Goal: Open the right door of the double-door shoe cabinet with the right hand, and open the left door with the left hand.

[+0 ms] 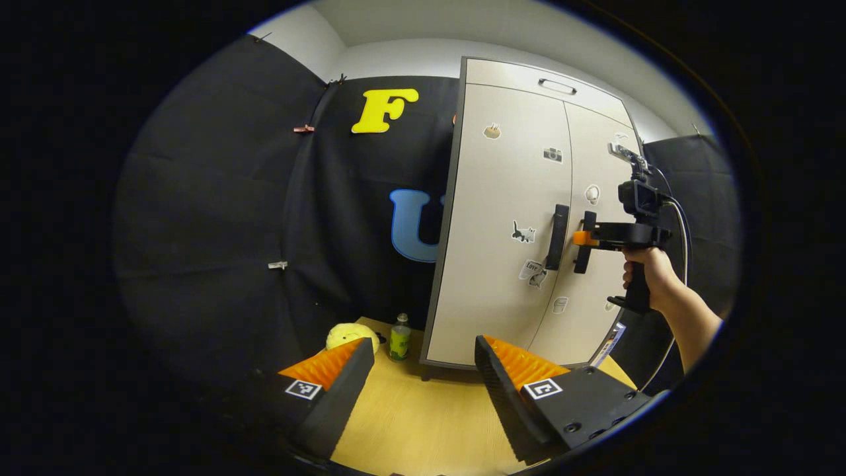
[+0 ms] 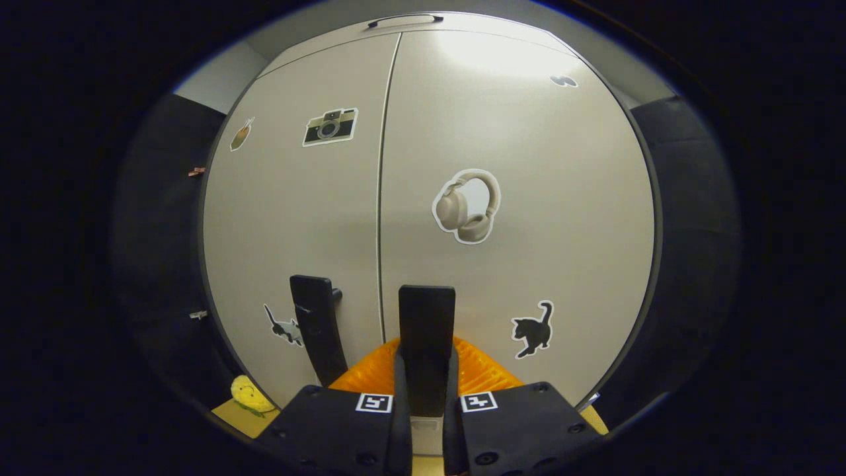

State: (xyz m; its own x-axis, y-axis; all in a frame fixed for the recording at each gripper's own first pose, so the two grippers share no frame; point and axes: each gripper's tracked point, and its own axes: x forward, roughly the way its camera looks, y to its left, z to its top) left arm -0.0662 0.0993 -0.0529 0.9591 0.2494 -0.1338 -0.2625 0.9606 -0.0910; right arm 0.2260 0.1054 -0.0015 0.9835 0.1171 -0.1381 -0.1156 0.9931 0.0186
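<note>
The pale double-door shoe cabinet [image 1: 502, 198] stands on the table with both doors flat and closed. Each door carries an upright black handle near the middle seam. In the right gripper view the right door's handle [image 2: 426, 324] runs between my right gripper's [image 2: 426, 370] fingers, which press on it from both sides. The left door's handle [image 2: 316, 330] stands free just left of it. In the left gripper view my left gripper [image 1: 426, 370] is open and empty, low over the table, well short of the left handle [image 1: 558, 237]. A hand holds the right gripper [image 1: 583, 239] at the right handle.
A yellow plush toy [image 1: 351, 335] and a small green bottle [image 1: 399, 338] sit on the wooden table [image 1: 423, 423] left of the cabinet's base. Stickers dot both doors. Black cloth walls close in behind and to the left.
</note>
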